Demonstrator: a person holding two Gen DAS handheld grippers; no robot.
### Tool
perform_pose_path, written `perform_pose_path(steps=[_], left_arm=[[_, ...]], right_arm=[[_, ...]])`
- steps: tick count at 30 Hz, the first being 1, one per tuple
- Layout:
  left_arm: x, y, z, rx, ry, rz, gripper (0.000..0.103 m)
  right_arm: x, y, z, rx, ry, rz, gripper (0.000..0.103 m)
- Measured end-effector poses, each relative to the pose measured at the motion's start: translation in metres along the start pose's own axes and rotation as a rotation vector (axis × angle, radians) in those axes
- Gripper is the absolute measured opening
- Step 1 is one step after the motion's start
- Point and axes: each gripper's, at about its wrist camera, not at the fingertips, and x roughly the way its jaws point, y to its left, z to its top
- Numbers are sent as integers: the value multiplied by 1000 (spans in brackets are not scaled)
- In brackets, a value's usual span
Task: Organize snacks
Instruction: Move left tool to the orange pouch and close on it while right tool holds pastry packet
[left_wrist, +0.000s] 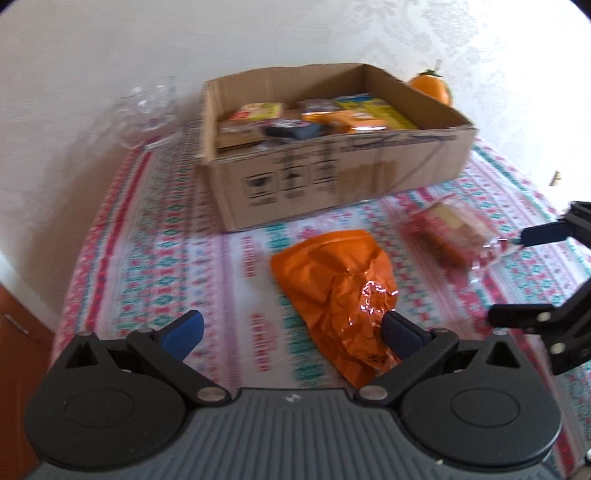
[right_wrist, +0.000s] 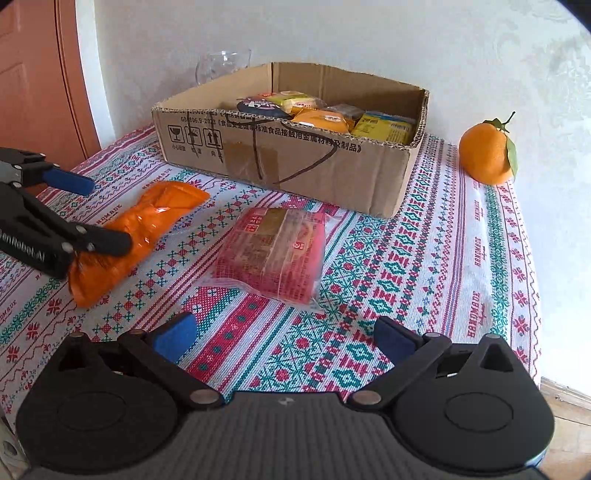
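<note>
An orange foil snack packet (left_wrist: 332, 288) (right_wrist: 140, 229) lies crumpled on the patterned tablecloth. My left gripper (left_wrist: 291, 328) (right_wrist: 88, 210) is open and straddles its near end without pressing on it. A red clear-wrapped snack pack (right_wrist: 273, 251) (left_wrist: 443, 232) lies flat to the right of the orange one. Just short of it hangs my right gripper (right_wrist: 284, 332) (left_wrist: 528, 277), open wide with nothing between its fingers. Behind both stands an open cardboard box (right_wrist: 314, 166) (left_wrist: 332, 173) that holds several yellow, orange and dark snack packs.
An orange fruit with leaves (right_wrist: 487, 155) (left_wrist: 432, 86) sits right of the box near the wall. A clear glass vessel (right_wrist: 221, 66) (left_wrist: 147, 110) stands behind the box's left end. The table edge (right_wrist: 532, 295) drops off at the right; a brown door (right_wrist: 37, 74) is at the left.
</note>
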Motion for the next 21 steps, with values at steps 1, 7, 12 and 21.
perform_pose_path(steps=[1,7,12,21], left_arm=[[-1,1,0,-1,0,8,102],[3,-14,2,-8,-28,-50,102],[14,-16,-2,-54,-9,-59,103],[14,-27,-6,-116,-65,2,103]], right_arm=[[0,0,-1,1,-6,-2,103],[0,1,-4,15,-39,-14,103],[0,1,-5,18,-46,-16,103],[0,1,-9,17,-84,-15,103]])
